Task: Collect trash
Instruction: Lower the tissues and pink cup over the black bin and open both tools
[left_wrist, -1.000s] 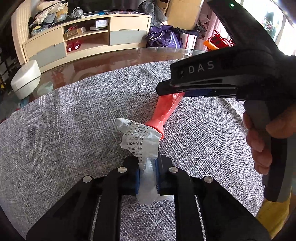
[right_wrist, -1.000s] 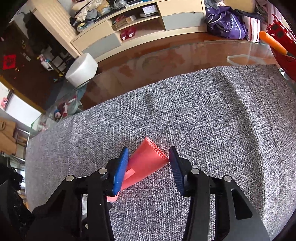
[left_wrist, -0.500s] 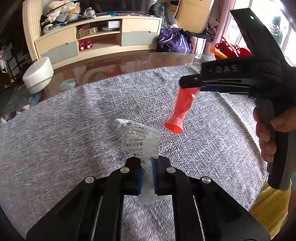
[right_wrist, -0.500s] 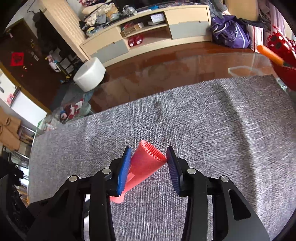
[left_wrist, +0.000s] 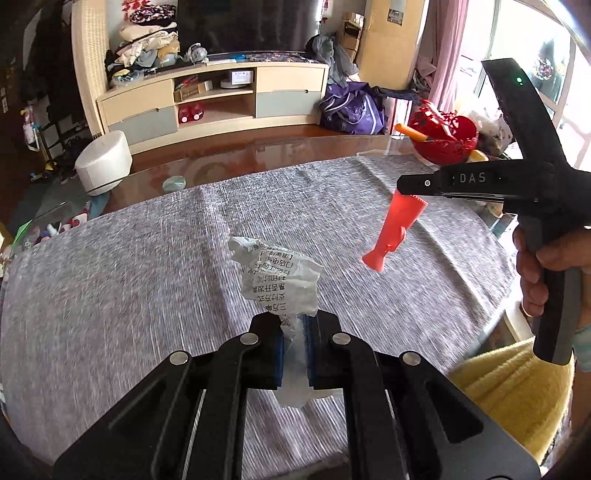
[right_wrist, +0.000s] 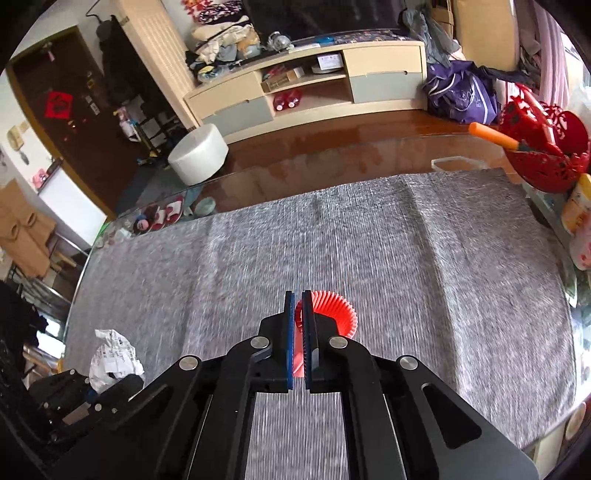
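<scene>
A crumpled white wrapper with black print (left_wrist: 280, 280) sticks up from my left gripper (left_wrist: 293, 332), which is shut on its clear plastic tail above the grey cloth. In the right wrist view the same wrapper (right_wrist: 112, 360) shows at lower left. My right gripper (right_wrist: 299, 306) is shut on a red pleated paper cup (right_wrist: 332, 310), squashing its wall flat between the blue pads. From the left wrist view that red cup (left_wrist: 395, 232) hangs in the air under the right gripper (left_wrist: 410, 186), held by a person's hand (left_wrist: 535, 269).
A grey woven cloth (right_wrist: 406, 240) covers a glass-topped table (right_wrist: 332, 162). A red openwork basket (right_wrist: 543, 147) with an orange stick stands at the far right, with a few containers (right_wrist: 580, 221) beside it. A yellow cushion (left_wrist: 517, 391) lies beyond the table's right edge. Low cabinet and white stool stand beyond.
Both grippers have lifted off the cloth with their loads. The right gripper's jaws have closed from wide around the red cup to pinching it flat. The left grip is unchanged.
</scene>
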